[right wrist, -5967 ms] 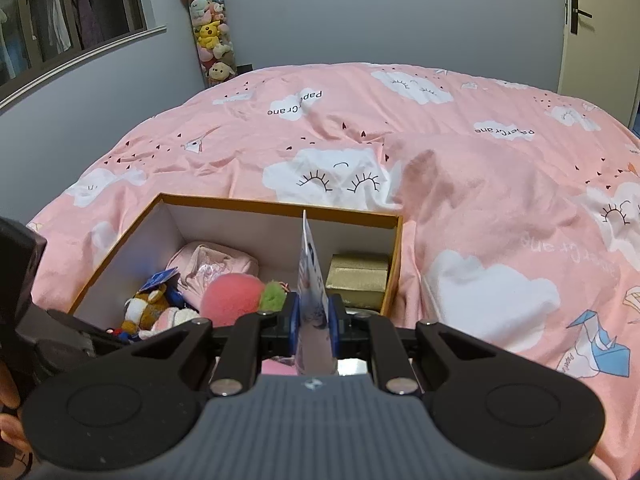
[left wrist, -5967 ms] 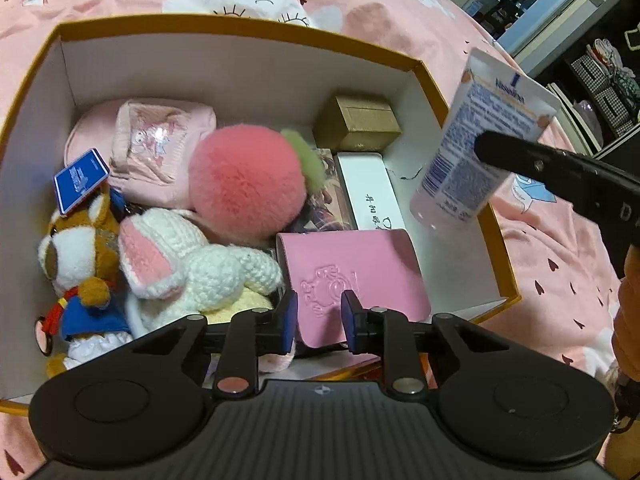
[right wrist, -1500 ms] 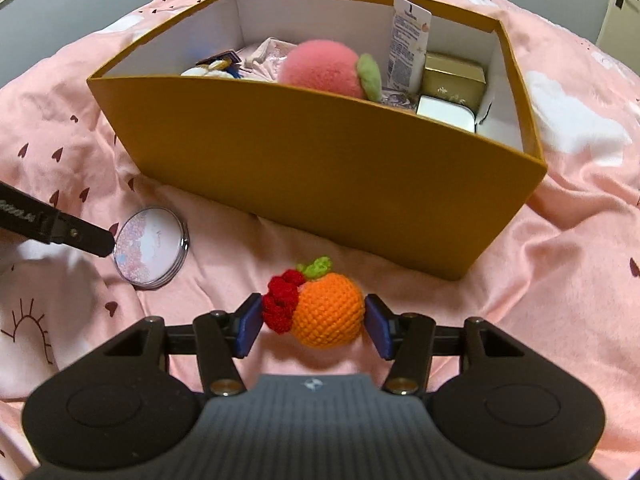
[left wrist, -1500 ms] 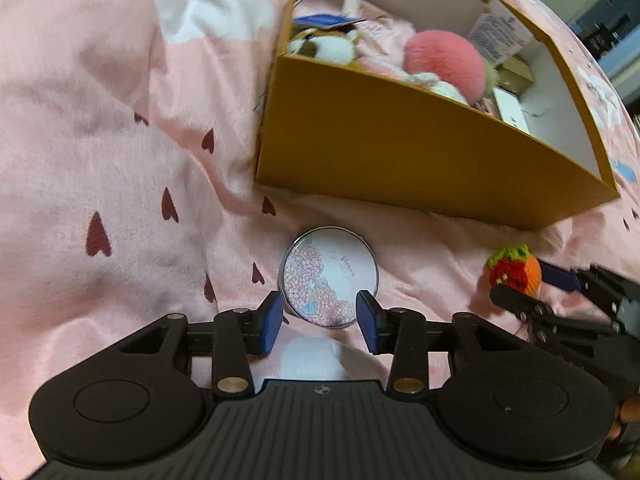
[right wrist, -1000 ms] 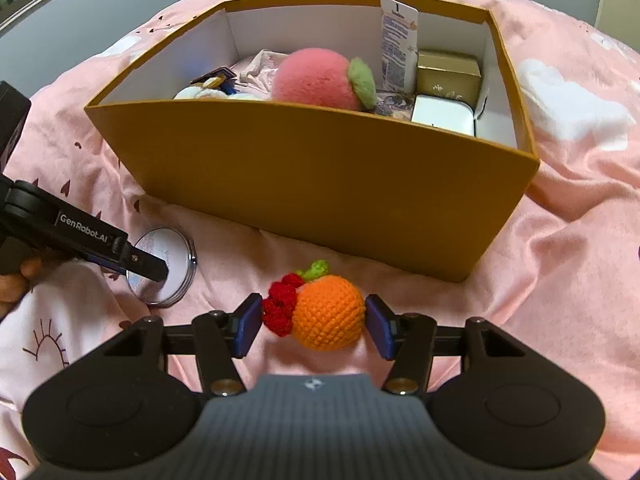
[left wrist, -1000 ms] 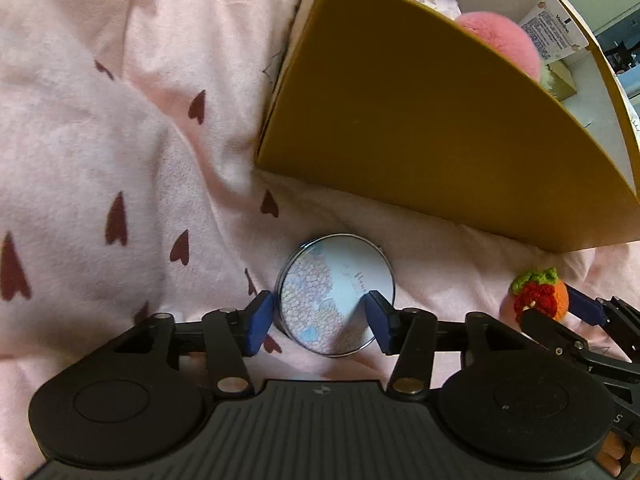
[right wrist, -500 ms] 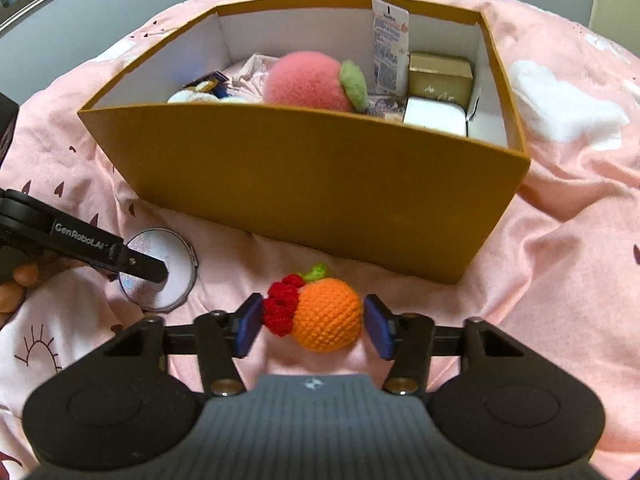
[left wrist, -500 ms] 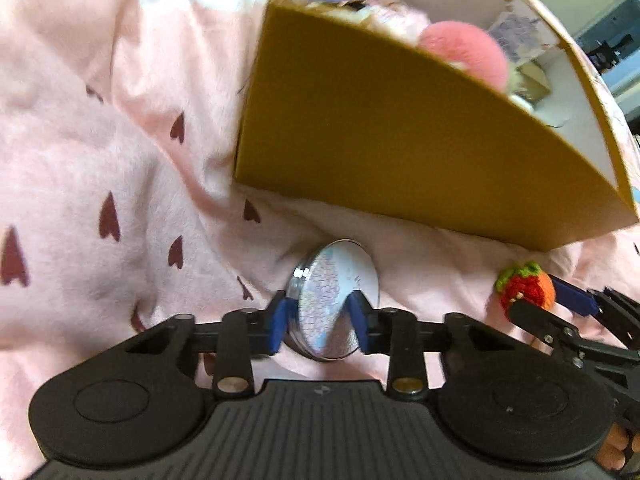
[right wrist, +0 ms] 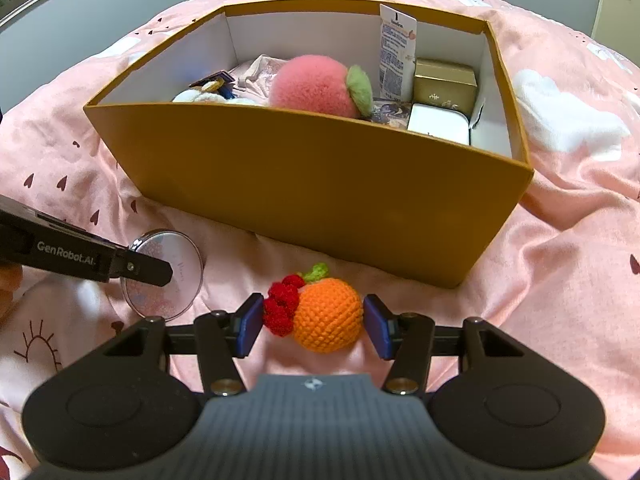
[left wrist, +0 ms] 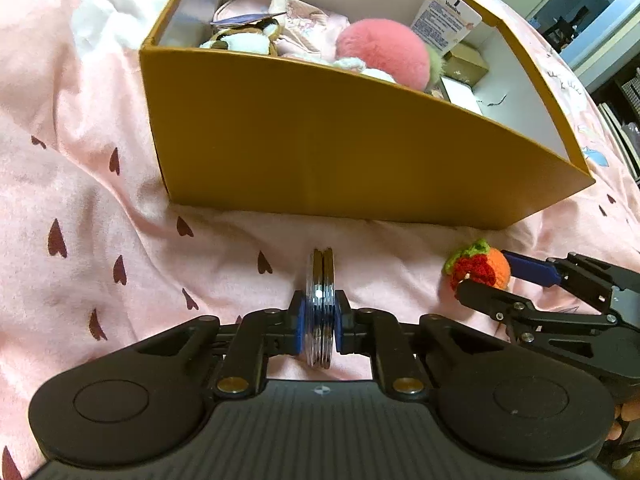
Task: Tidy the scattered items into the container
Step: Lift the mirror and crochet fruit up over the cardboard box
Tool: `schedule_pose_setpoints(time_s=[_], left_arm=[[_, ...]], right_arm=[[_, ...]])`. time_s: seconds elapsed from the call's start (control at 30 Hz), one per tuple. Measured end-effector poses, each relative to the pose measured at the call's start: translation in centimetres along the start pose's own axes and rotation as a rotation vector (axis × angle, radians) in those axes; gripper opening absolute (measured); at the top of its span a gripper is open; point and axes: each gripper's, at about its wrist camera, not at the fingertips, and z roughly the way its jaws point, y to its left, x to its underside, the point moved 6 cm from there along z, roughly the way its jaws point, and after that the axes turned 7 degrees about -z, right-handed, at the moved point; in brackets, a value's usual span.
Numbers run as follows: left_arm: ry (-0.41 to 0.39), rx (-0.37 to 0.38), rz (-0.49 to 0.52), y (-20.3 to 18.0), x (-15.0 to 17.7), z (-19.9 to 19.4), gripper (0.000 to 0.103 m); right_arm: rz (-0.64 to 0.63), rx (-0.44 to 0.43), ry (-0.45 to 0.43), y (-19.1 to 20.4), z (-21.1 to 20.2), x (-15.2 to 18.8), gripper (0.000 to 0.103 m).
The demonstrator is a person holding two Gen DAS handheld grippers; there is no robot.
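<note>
Mustard box (left wrist: 340, 152): left wrist view; open-topped, on the pink bedspread (left wrist: 80, 184), holding a pink plush peach (left wrist: 382, 52), a white tube (left wrist: 444, 20) and soft toys.
Left gripper (left wrist: 319, 322): jaws have just been closing and now pinch the round compact mirror (left wrist: 320, 300) on edge, in front of the box.
Crochet orange (left wrist: 480, 270): to the right, on the bedspread, between the other gripper's fingers.
Right wrist view: right gripper (right wrist: 314, 326) straddles the crochet orange (right wrist: 326, 316), which lies just before the box wall (right wrist: 320, 184).
Right pads (right wrist: 250, 324): at the toy's sides; whether they press it, I cannot tell.
Mirror (right wrist: 170, 276): left of the orange, held upright.
</note>
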Motion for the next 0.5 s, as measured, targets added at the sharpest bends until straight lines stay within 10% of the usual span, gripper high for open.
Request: schedule_pose_setpoints(time_s=[0.5], left_arm=[[-0.076,0.130,0.010,-2.7,-1.1,-6.2,0.015]], right_arm=[[-0.042,-0.030,-0.083,0.0,-4.5,-2.7,0.055]])
